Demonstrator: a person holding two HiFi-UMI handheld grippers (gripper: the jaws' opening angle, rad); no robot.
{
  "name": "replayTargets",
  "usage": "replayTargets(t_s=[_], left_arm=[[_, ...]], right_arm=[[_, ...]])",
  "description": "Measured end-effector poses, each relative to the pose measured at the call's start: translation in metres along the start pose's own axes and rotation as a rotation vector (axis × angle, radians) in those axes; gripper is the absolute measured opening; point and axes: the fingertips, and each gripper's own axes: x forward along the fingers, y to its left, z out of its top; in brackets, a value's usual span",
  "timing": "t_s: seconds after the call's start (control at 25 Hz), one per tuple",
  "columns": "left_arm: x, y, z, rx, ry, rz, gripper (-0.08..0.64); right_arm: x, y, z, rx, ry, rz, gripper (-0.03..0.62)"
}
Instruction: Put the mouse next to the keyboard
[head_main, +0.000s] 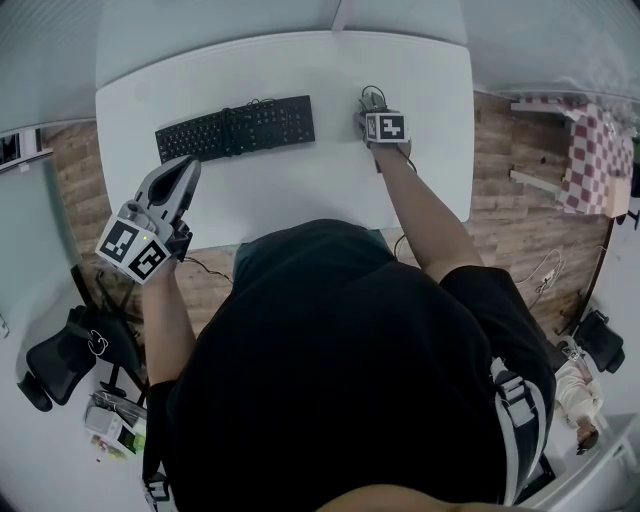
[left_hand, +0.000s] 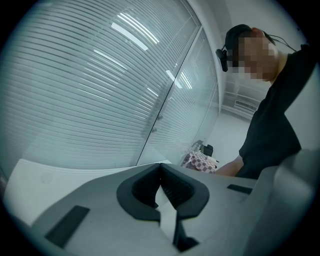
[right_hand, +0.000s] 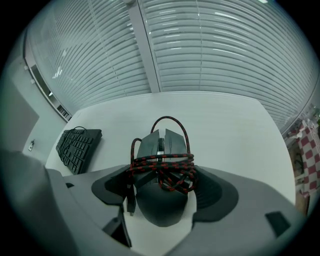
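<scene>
A dark mouse (right_hand: 161, 150), with its red-and-black braided cable wound round it, sits on the white table (head_main: 300, 190) at the far right. My right gripper (right_hand: 161, 180) holds it from both sides, and its pads press the cable bundle. In the head view this gripper (head_main: 372, 100) hides most of the mouse. The black keyboard (head_main: 236, 128) lies at the table's far left-middle, also visible as the keyboard (right_hand: 77, 146) to the mouse's left, a good gap away. My left gripper (head_main: 185, 165) hovers at the table's near left edge, shut and empty, and its jaws (left_hand: 160, 167) meet in front of glass blinds.
A black office chair (head_main: 60, 350) stands on the floor at the lower left. A checkered cloth (head_main: 595, 150) is beyond the table's right edge. White cable (head_main: 545, 268) lies on the wooden floor to the right. Bare tabletop stretches between the keyboard and the mouse.
</scene>
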Motion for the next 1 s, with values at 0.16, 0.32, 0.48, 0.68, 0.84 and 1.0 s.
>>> replayTargets(t_s=[0.16, 0.32, 0.48, 0.68, 0.84, 1.0], left_arm=[[0.0002, 0.0009, -0.0007, -0.002, 0.002, -0.001, 0.021], [0.0007, 0.0008, -0.0013, -0.003, 0.002, -0.001, 0.021], [0.0017, 0.0003, -0.0012, -0.004, 0.002, -0.003, 0.021], [0.0065, -0.0018, -0.0029, -0.006, 0.005, -0.013, 0.021], [0.0064, -0.0045, -0.0033, -0.004, 0.005, -0.018, 0.021], [0.0047, -0.0067, -0.0024, -0.002, 0.003, -0.018, 0.020]], right_arm=[[0.0014, -0.0004, -0.0010, -0.006, -0.001, -0.005, 0.405], [0.0019, -0.0012, -0.0012, -0.002, 0.002, -0.007, 0.405], [0.0012, -0.0016, -0.0012, -0.001, -0.005, -0.014, 0.405], [0.0021, -0.0017, -0.0022, 0.003, -0.009, -0.011, 0.405], [0.0001, -0.0008, -0.0003, 0.009, -0.024, -0.002, 0.405], [-0.0026, -0.0003, 0.0020, 0.006, -0.033, 0.001, 0.405]])
